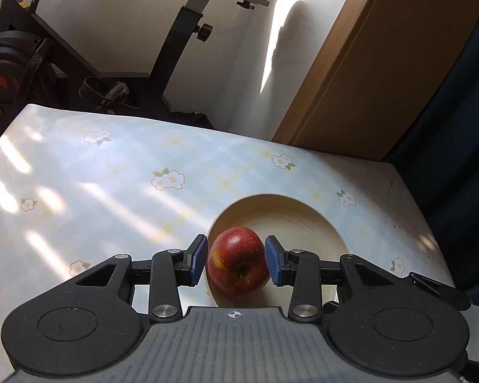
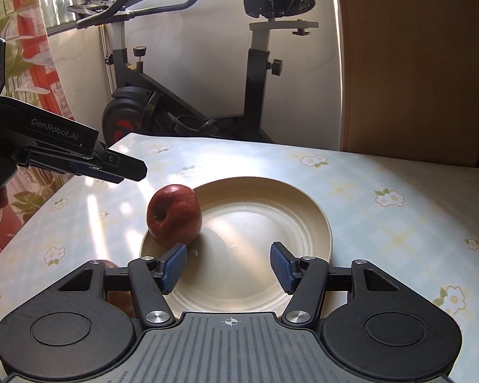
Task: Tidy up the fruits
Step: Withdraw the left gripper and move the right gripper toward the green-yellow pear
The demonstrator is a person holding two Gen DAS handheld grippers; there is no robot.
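Red apple [image 1: 238, 266] on round cream plate [image 1: 306, 223] sits below left gripper [image 1: 236, 260], fingers wide, apart; right gripper [image 2: 228, 268] fingers wide, apple ahead-left.

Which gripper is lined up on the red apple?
The left gripper: its own view shows the red apple between its open pads. The right gripper frames bare plate, apple off to its left.

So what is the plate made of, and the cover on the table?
The plate looks like glazed ceramic, or maybe hard plastic: cream, smooth, with faint rings and a soft shine. The table cover looks like wipe-clean plastic sheeting: its printed flowers and checks gleam where the sun hits. The apple on the plate's edge has waxy, shiny skin.
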